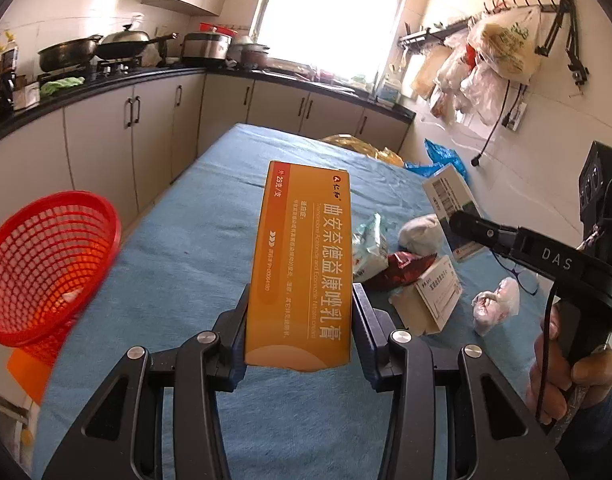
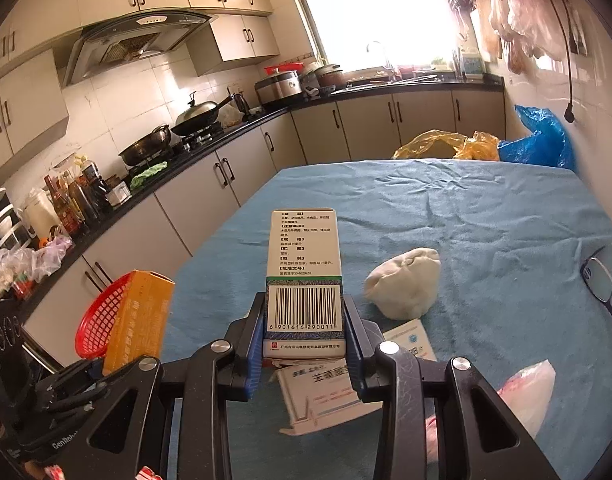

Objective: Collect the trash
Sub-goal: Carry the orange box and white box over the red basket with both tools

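Left tongs point(image 1: 299, 344) clamped on the orange box point(image 1: 301, 268), low on its long sides; the box sticks out toward 12, above the counter point(image 1: 177, 248). Right tongs point(image 2: 303, 346) clamped on the white box point(image 2: 303, 276) at its barcode end, also off the cloth. Both are light cardboard, likely empty: stiff along the edges, crushable on the flat faces, so go easy on the squeeze. Red basket point(image 1: 45, 264) sits at 9, past the counter's left edge, mouth tilted this way. Clear run from the orange box to it. More trash at 2–3: flat carton point(image 1: 430, 300), wrappers point(image 1: 402, 270), tissue wads point(image 1: 498, 306). Wall close on the right; glasses point(image 2: 602, 284) near that edge, not trash.
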Demonstrator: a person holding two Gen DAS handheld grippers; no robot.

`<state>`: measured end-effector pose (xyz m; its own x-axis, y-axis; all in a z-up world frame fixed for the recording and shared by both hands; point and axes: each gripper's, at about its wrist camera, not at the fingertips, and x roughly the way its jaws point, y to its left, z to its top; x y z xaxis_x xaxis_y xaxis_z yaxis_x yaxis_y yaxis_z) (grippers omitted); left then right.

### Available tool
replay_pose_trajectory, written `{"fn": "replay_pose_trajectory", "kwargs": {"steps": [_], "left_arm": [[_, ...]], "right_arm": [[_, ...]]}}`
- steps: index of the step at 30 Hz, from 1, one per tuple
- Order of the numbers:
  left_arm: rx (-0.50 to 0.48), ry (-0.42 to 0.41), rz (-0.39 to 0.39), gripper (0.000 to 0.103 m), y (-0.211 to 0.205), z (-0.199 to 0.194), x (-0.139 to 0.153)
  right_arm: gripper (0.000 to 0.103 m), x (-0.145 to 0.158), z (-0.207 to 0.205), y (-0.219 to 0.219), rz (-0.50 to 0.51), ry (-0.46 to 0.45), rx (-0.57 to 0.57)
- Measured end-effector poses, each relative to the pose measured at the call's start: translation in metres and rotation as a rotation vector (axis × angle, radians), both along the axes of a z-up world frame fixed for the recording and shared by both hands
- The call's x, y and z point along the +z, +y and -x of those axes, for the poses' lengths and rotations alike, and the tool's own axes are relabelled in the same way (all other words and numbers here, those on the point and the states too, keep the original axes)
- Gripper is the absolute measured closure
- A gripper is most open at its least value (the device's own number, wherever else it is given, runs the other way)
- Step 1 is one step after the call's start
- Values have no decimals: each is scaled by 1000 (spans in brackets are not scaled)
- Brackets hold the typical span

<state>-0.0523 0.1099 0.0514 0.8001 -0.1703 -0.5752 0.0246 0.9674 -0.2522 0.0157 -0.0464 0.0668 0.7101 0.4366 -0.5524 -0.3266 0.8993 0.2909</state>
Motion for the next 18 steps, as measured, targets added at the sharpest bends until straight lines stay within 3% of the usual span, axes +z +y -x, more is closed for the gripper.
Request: {"fn": "replay_pose_trajectory", "kwargs": {"steps": [10,18], "left_arm": [[112,-48,25,60,57,30,30],[232,-39,27,60,117,47,33]], "right_arm": [[66,19,13,42,-36,31,90],[66,31,14,103,-22,57,208]]}}
